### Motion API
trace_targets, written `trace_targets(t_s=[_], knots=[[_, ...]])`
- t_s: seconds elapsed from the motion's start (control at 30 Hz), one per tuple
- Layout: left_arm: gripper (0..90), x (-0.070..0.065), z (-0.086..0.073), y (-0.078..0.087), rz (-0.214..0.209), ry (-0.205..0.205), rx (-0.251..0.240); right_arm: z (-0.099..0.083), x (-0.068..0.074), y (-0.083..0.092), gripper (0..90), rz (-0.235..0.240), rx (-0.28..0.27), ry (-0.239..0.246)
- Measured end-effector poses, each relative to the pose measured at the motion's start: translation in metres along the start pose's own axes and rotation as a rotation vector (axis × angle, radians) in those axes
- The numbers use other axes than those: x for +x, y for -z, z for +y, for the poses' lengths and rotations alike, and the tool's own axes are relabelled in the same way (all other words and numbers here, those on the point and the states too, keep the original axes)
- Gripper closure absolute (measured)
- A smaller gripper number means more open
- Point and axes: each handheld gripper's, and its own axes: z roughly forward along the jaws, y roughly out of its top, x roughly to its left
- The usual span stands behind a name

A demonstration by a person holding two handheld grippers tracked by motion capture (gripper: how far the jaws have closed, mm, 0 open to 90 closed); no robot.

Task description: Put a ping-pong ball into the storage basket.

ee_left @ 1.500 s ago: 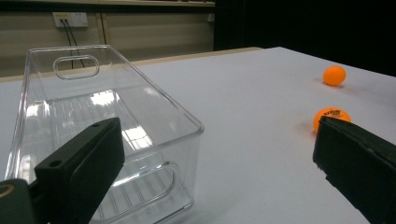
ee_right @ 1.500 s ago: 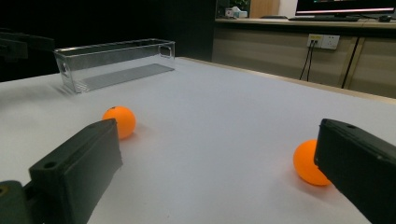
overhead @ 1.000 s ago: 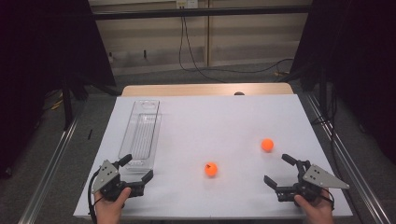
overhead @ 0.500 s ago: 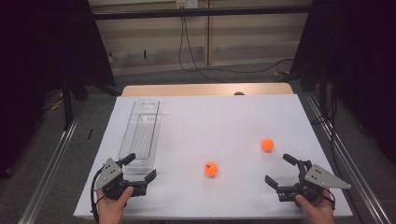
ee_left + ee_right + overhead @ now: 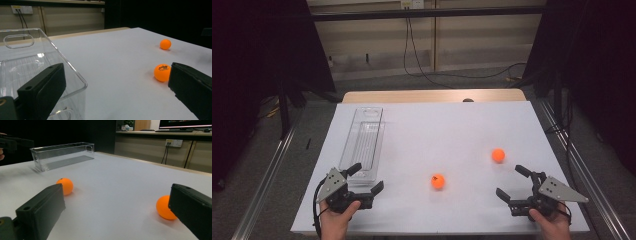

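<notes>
We log two orange ping-pong balls [image 5: 438, 181] [image 5: 498, 155] on the desk [image 5: 452, 125]; left claw [image 5: 366, 179] and right claw [image 5: 513, 182] both released, near the clear tray [image 5: 362, 145].

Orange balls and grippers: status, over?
Left gripper open, empty, by clear tray. Right gripper open, empty. Both orange balls loose on white table. Nothing blocking.

Balls [image 5: 438, 181] [image 5: 498, 155]: orange; the lower-centre one carries black print. Bin [image 5: 362, 145]: clear, ribbed floor. Table sheet [image 5: 452, 130]: white. Grippers [image 5: 368, 179] [image 5: 512, 183]: black jaws, grey plates.
</notes>
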Motion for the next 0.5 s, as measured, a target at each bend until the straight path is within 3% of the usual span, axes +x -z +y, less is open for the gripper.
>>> trace_targets(t_s=[0.5], knots=[[1.4,-0.007,0.004,-0.011,-0.022,-0.003,0.018,0.000,0.000,0.000,0.7,0.005,0.000,0.000]])
